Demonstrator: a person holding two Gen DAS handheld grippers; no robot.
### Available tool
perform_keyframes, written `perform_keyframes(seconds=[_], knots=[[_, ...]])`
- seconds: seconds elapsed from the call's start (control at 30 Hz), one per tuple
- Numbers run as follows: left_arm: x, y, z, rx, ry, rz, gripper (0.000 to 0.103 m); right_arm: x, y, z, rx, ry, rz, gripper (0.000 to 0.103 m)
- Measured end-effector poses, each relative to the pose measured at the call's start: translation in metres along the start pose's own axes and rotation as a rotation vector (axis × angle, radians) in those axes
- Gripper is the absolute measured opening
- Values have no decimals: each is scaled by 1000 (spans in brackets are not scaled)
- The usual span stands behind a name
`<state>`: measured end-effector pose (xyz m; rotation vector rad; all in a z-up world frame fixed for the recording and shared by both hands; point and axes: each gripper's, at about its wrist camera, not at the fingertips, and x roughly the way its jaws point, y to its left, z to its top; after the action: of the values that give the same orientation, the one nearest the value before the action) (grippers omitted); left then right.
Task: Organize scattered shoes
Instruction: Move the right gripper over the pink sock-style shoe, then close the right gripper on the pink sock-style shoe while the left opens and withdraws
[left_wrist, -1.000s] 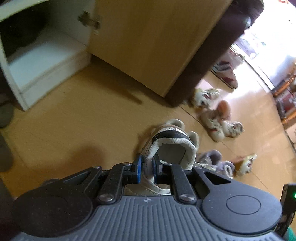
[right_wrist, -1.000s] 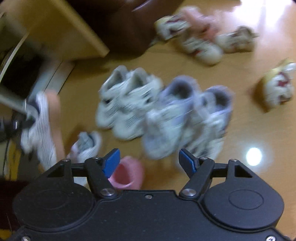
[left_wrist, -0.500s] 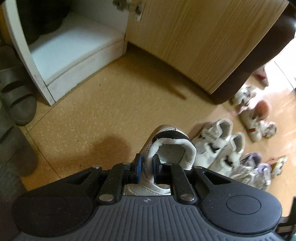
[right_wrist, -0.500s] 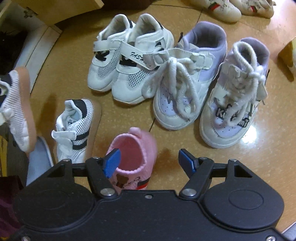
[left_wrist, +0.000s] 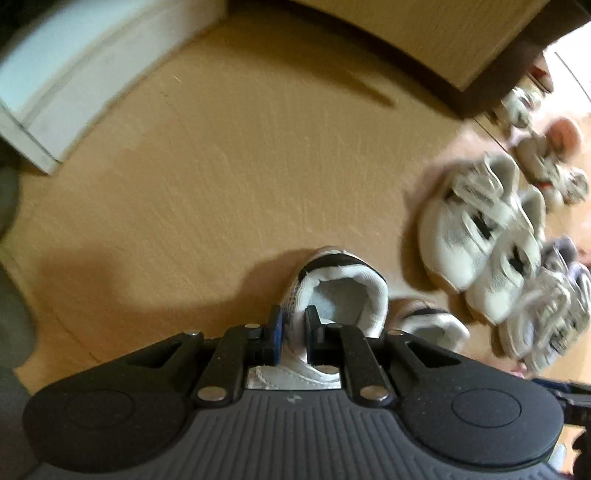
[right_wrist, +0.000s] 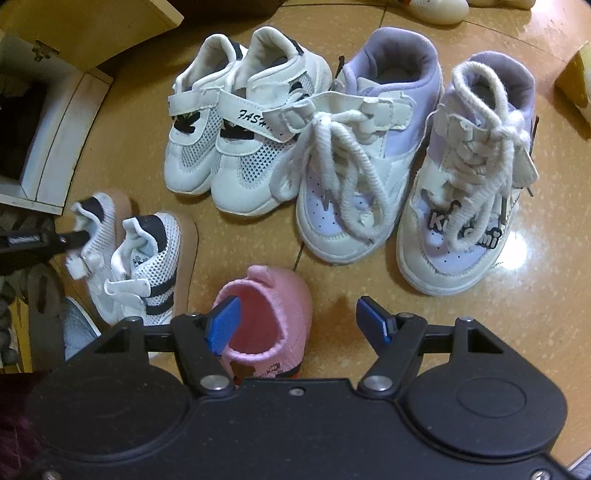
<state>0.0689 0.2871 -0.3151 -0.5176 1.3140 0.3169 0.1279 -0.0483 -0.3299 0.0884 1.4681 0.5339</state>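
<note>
My left gripper (left_wrist: 291, 332) is shut on the collar of a white mesh shoe with black stripes (left_wrist: 340, 291); it also shows at the left of the right wrist view (right_wrist: 98, 225), low by the floor beside its matching shoe (right_wrist: 147, 254). My right gripper (right_wrist: 297, 325) is open above a pink knit shoe (right_wrist: 266, 314) that lies between its blue pads. A white strap pair (right_wrist: 236, 133) and a lilac laced pair (right_wrist: 413, 170) stand side by side beyond it.
An open white shoe cabinet (left_wrist: 55, 92) with a wooden door (left_wrist: 424, 33) stands at the upper left. More small shoes (left_wrist: 543, 162) lie scattered at the far right. Grey sandals (right_wrist: 40, 302) lie at the left edge.
My left gripper has carried the striped shoe down and rightward, beside its mate. My right gripper has lowered slightly over the pink shoe, still open.
</note>
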Motion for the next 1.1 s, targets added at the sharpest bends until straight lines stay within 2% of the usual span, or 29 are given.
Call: perform_keyframes(seconds=[0.23, 0.43, 0.6, 0.73, 0.83, 0.9, 0.93, 0.97, 1.1], knots=[[4, -5, -7, -82, 8, -49, 11, -3, -3, -3, -4, 9, -1, 73], [8, -26, -7, -71, 11, -58, 12, -4, -7, -7, -6, 10, -8, 73], [15, -37, -13, -154, 21, -90, 12, -10, -12, -8, 4, 3, -12, 73], [16, -45, -16, -182, 11, -78, 12, -15, -19, -11, 18, -5, -11, 73], [16, -51, -14, -159, 4, -48, 13, -22, -29, -15, 29, -9, -9, 73], [16, -58, -13, -110, 5, -20, 20, -28, -32, -16, 35, -14, -12, 73], [16, -65, -12, -73, 16, -9, 41, -32, -35, -17, 42, -19, -10, 73], [14, -70, -13, -52, 12, -11, 66, -36, -37, -18, 48, -25, -7, 73], [2, -77, -16, -15, -8, -6, 67, -42, -43, -17, 65, -32, 24, 73]])
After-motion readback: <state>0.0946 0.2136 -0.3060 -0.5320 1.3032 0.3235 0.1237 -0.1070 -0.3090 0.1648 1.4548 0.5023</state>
